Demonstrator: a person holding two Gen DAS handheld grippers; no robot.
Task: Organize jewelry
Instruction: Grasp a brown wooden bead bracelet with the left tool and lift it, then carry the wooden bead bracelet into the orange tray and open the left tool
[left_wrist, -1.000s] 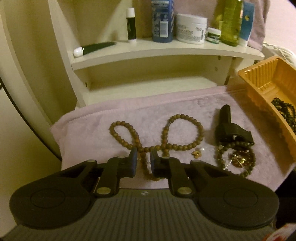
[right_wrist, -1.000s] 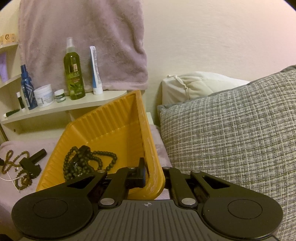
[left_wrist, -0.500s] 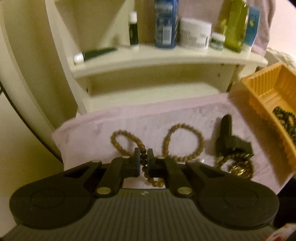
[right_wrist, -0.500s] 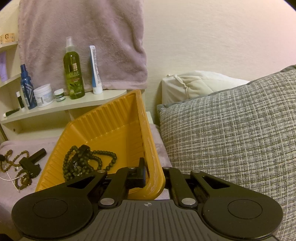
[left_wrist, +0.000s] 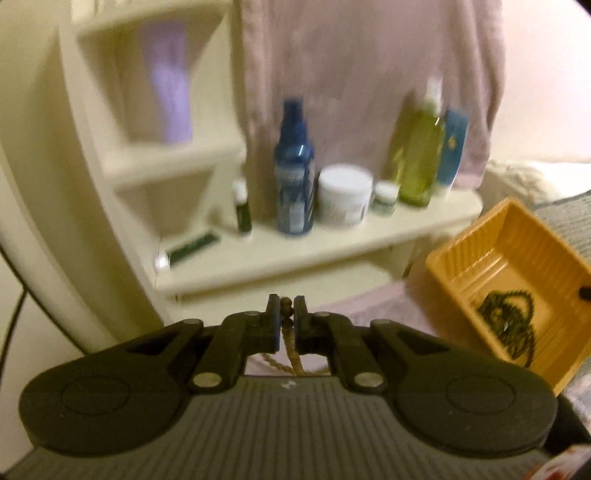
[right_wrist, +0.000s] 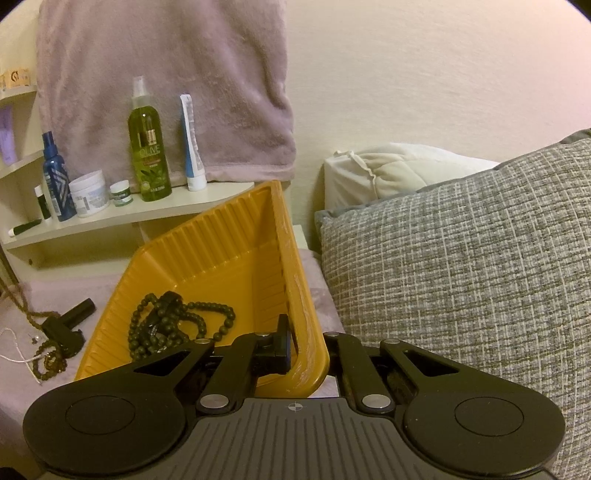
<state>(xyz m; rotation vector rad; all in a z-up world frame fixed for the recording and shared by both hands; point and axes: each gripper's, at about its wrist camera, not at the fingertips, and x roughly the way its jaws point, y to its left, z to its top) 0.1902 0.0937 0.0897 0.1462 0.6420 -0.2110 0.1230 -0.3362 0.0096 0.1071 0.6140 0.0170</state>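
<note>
Left gripper (left_wrist: 286, 314) has its jaws pinched on the brown bead necklace (left_wrist: 286, 325); a couple of beads show between the tips and the rest of the string hangs down behind the tool, out of sight below. From the right wrist view the same brown string (right_wrist: 14, 301) runs up from the pink towel (right_wrist: 99, 286) at the far left edge, so part of it is lifted off the cloth. That view from the left wrist is blurred, with the shelf (left_wrist: 332, 251) of bottles straight ahead.

Right gripper (right_wrist: 308, 350) is clamped on the right rim of the orange tray (right_wrist: 207, 251), one finger inside the wall and one outside, holding the tray tipped up on its side edge. A dark bead necklace (right_wrist: 173, 325) lies piled in the tray's bottom. On the towel left of the tray sit a black clip (right_wrist: 68, 325) and a small heap of brownish beads (right_wrist: 50, 356), with a thin white cord (right_wrist: 14, 356) beside them. A grey woven cushion (right_wrist: 461, 277) presses up just right of the tray
</note>
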